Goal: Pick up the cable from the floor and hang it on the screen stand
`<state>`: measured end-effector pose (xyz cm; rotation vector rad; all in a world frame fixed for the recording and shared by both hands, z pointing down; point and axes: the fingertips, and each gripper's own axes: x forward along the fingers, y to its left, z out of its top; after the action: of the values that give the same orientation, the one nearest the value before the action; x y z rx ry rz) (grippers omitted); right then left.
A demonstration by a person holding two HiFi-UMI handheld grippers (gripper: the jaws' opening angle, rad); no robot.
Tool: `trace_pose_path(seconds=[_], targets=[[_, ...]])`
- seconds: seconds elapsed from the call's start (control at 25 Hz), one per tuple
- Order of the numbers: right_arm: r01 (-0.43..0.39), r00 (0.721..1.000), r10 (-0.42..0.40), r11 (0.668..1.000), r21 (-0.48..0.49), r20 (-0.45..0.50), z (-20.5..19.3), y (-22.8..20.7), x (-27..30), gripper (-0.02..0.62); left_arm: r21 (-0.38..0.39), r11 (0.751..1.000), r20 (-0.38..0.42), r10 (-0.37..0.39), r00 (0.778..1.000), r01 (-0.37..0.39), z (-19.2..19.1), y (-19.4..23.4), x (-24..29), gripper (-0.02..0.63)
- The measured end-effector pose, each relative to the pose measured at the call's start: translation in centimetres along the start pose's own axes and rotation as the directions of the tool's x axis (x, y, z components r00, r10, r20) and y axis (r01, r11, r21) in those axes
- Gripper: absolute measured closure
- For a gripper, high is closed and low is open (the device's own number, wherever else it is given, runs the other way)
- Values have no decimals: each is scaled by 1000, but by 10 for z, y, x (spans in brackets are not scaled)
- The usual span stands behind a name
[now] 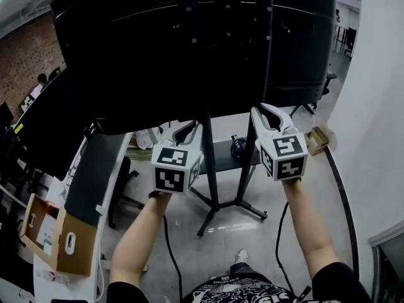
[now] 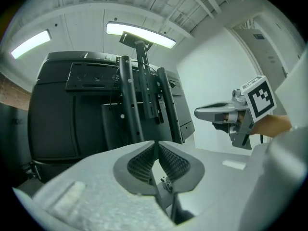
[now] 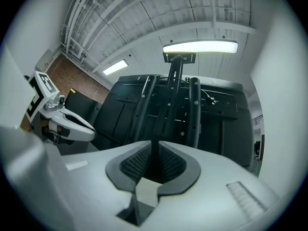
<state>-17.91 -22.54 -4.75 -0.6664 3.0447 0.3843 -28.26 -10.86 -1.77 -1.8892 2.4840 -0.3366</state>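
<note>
A big black screen [image 1: 158, 49] fills the head view from behind, on a black stand [image 1: 209, 169] with two upright posts and splayed feet. On the stand's low shelf [image 1: 222, 154] lies a dark coiled bundle [image 1: 238, 147], possibly the cable. My left gripper [image 1: 184, 133] is raised just left of the posts, with the pads meeting at their tips and nothing between them [image 2: 155, 146]. To the right of the posts my right gripper [image 1: 270, 115] is also raised. A narrow gap shows between its pads, with nothing in it [image 3: 154, 149]. Thin black leads [image 1: 169, 238] trail along the floor by my arms.
An open cardboard box [image 1: 53, 232] and a desk edge stand at the lower left, with an office chair [image 1: 123, 182] beside them. A small box [image 1: 317, 139] sits on the floor near the white wall [image 1: 372, 106] on the right. More monitors line the far left.
</note>
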Motion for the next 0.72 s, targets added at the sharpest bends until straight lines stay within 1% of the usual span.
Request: trace_pose_path(seconds=[0.04, 0.08, 0.28, 0.4, 0.56, 0.72], targets=[[-3, 1000, 3, 1000, 17, -9, -7, 10, -7, 550, -19, 1000, 6, 1, 1000, -1, -5, -7, -5, 599], [-5, 1000, 6, 999, 35, -17, -13, 20, -14, 557, -33, 999, 10, 3, 1000, -2, -10, -14, -11, 604], [-16, 998, 24, 992, 128, -63, -43, 66, -48, 584, -53, 998, 25, -15, 1000, 16, -39, -52, -37, 606], [-34, 995, 50, 984, 173, -88, -57, 88, -67, 589, -87, 996, 30, -15, 999, 17, -55, -70, -51, 606], [-40, 993, 60, 981, 189, -104, -67, 104, -86, 591, -162, 986, 31, -25, 999, 29, -69, -87, -60, 606], [-29, 991, 53, 982, 188, -123, -75, 109, -99, 589, -183, 982, 26, -36, 999, 40, -75, -99, -66, 606]])
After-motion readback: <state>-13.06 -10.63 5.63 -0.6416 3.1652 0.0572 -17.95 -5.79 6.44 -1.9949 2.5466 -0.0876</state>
